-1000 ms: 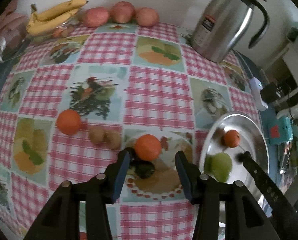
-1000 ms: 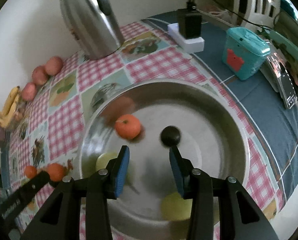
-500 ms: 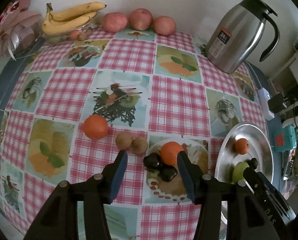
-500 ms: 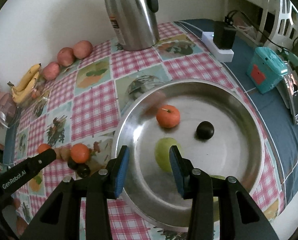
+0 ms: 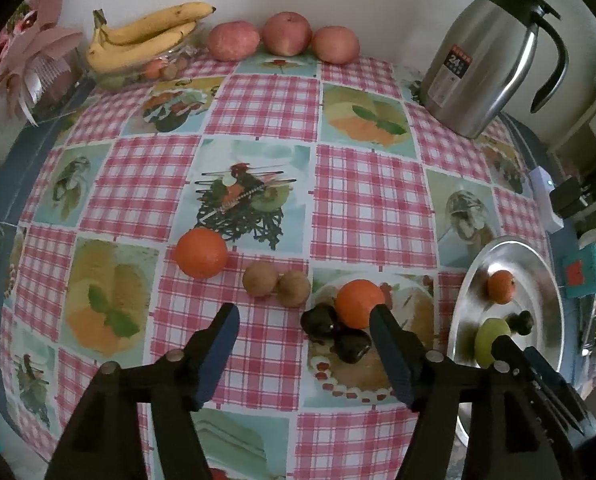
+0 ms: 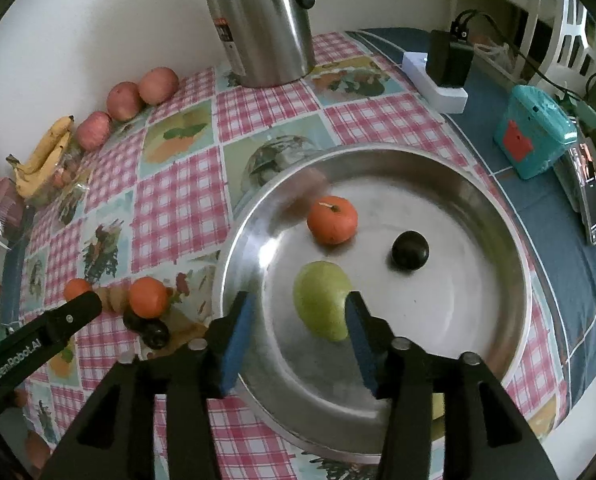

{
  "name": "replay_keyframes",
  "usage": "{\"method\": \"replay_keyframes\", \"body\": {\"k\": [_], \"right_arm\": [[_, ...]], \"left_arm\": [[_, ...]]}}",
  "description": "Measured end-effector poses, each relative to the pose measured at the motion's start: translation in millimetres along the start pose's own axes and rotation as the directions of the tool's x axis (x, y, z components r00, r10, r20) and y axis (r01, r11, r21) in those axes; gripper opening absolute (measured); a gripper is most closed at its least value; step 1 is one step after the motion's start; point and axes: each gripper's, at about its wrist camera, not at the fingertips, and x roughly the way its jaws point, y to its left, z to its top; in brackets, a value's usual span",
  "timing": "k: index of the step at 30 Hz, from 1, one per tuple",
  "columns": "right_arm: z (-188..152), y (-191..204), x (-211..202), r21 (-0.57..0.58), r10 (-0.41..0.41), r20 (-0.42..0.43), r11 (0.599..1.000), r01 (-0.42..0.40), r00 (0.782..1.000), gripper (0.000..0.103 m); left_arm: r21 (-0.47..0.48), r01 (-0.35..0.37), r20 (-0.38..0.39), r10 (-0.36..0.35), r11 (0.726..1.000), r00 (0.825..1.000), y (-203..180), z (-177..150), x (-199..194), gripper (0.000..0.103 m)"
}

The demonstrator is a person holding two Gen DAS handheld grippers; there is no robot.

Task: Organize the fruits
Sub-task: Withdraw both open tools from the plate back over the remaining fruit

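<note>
A steel plate [image 6: 498,240] holds an orange [image 6: 332,219], a green fruit [image 6: 322,300] and a dark plum [image 6: 410,250]. My right gripper [image 6: 298,328] is open and empty above the plate's near side. In the left wrist view, two oranges [image 5: 201,253] [image 5: 358,302], two brown kiwis [image 5: 275,282] and two dark plums [image 5: 336,334] lie on the checked cloth. My left gripper [image 5: 304,338] is open and empty, raised above and just short of them. The plate [image 5: 546,272] is at the right.
A steel thermos jug [image 5: 486,56] stands at the back right. Three red apples [image 5: 283,34] and a banana bunch [image 5: 145,38] over a glass bowl lie along the far wall. A power strip [image 6: 438,80] and teal box [image 6: 534,136] sit beyond the plate.
Both grippers have pulled back and up from the fruit. The dark plum has come to rest in the plate. The left gripper's fingers no longer flank the orange.
</note>
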Motion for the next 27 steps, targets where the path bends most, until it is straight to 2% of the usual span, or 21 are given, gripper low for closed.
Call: {"method": "replay_keyframes", "body": {"k": [2, 5, 7, 13, 16, 17, 18, 19, 27], "right_arm": [[-0.2, -0.4, 1.9, 0.001, -0.01, -0.002, 1.0, 0.01, 1.0, 0.063], [-0.4, -1.3, 3.6, 0.001, -0.017, -0.001, 1.0, 0.017, 1.0, 0.065], [-0.2, -2.1, 3.5, 0.006, -0.014, 0.006, 1.0, 0.014, 1.0, 0.079], [0.1, -1.0, 3.5, 0.001, -0.011, 0.015, 1.0, 0.011, 1.0, 0.084], [-0.2, -0.4, 4.6, -0.006, -0.02, 0.013, 1.0, 0.02, 1.0, 0.085], [-0.1, -0.5, 4.7, -0.008, -0.026, 0.013, 1.0, 0.026, 1.0, 0.088], [0.1, -0.5, 4.4, -0.011, -0.031, 0.018, 0.999, 0.032, 0.999, 0.098], [0.4, -0.7, 3.3, -0.012, -0.029, 0.026, 0.999, 0.03, 0.999, 0.102], [0.6, 4.2, -1.8, -0.035, 0.006, 0.065, 0.999, -0.004, 0.998, 0.102]], "left_arm": [[0.009, -0.023, 0.008, 0.023, 1.0, 1.0, -0.1, 0.0, 0.7, 0.085], [0.024, -0.039, 0.022, 0.039, 0.999, 0.999, -0.2, 0.0, 0.4, 0.088], [0.028, -0.042, 0.025, 0.041, 0.999, 0.999, -0.3, 0.1, 1.0, 0.092], [0.044, -0.068, 0.038, 0.067, 0.997, 0.997, -1.2, -0.1, 1.4, 0.102], [0.039, -0.08, 0.052, 0.078, 0.996, 0.996, 0.6, 0.1, 1.3, 0.103], [0.037, -0.085, 0.058, 0.083, 0.996, 0.995, 1.5, 0.1, 1.1, 0.103], [0.037, -0.089, 0.061, 0.087, 0.995, 0.994, 2.2, 0.1, 1.0, 0.103], [0.034, -0.094, 0.063, 0.091, 0.995, 0.994, 3.2, 0.4, 0.9, 0.103], [0.032, -0.09, 0.092, 0.086, 0.995, 0.992, 2.7, 0.5, -2.4, 0.103]]}}
